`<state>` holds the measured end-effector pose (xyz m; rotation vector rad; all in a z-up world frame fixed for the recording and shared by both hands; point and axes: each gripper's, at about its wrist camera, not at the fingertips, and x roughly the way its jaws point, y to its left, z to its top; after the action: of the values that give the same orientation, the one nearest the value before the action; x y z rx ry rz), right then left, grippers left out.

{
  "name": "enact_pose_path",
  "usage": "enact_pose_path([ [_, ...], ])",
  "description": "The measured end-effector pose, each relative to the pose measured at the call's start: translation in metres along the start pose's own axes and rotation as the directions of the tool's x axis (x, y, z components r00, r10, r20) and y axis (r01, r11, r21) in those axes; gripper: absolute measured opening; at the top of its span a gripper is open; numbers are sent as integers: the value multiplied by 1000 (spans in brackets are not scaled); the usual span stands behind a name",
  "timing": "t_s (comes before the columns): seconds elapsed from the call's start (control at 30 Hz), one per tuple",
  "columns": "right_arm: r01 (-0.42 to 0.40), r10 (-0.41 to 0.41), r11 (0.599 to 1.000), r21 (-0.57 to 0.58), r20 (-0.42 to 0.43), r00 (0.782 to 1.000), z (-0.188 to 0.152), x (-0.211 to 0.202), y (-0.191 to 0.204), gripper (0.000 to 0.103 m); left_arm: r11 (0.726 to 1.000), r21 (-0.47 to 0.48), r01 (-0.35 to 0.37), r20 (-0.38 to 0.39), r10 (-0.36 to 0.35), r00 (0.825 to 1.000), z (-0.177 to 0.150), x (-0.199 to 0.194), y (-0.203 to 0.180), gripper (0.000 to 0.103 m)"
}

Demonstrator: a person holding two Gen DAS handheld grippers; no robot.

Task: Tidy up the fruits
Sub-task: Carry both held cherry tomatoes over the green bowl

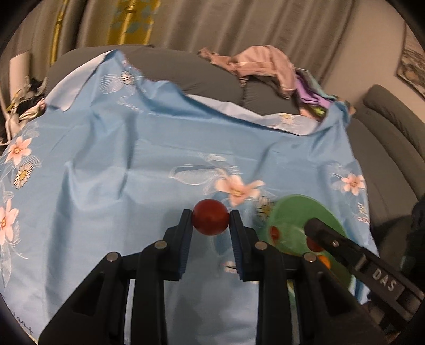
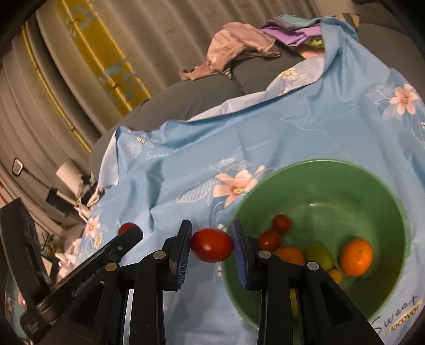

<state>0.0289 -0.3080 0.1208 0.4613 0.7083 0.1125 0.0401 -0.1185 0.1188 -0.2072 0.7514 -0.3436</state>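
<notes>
My left gripper [image 1: 210, 216] is shut on a dark red round fruit [image 1: 210, 217], held above the blue flowered cloth [image 1: 119, 159]. My right gripper [image 2: 211, 244] is shut on a red oval tomato [image 2: 211, 245], just left of the green bowl [image 2: 332, 175]. The bowl holds two small red tomatoes [image 2: 275, 232], oranges [image 2: 356, 256] and a green fruit [image 2: 318, 256]. In the left wrist view the bowl [image 1: 294, 212] lies to the right, with the right gripper's finger [image 1: 332, 238] over it. In the right wrist view the left gripper's finger [image 2: 117, 245] shows at the left with its red fruit [image 2: 127, 227].
The cloth covers a grey sofa [image 1: 172, 69]. A heap of pink and purple clothes [image 1: 265, 66] lies at the back. Curtains [image 1: 212, 21] hang behind. More grey cushions [image 1: 385, 127] are at the right.
</notes>
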Motion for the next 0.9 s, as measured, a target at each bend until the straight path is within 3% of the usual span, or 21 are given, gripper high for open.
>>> enact_pose_path([
  [0.2, 56, -62, 996, 75, 80, 995, 7, -23, -27, 32, 997, 72, 24, 6, -24, 1000, -1, 7, -30, 28],
  [0.3, 91, -101, 990, 108, 97, 990, 9, -31, -40, 32, 993, 70, 91, -8, -91, 996, -1, 11, -40, 28],
  [0.57, 209, -219, 969, 135, 65, 974, 5, -28, -64, 32, 975, 159, 156, -63, -148, 987, -11, 24, -71, 28],
  [0.9, 257, -265, 955, 150, 34, 964, 7, -24, -81, 32, 956, 170, 238, -172, -209, 963, -29, 47, -86, 28],
])
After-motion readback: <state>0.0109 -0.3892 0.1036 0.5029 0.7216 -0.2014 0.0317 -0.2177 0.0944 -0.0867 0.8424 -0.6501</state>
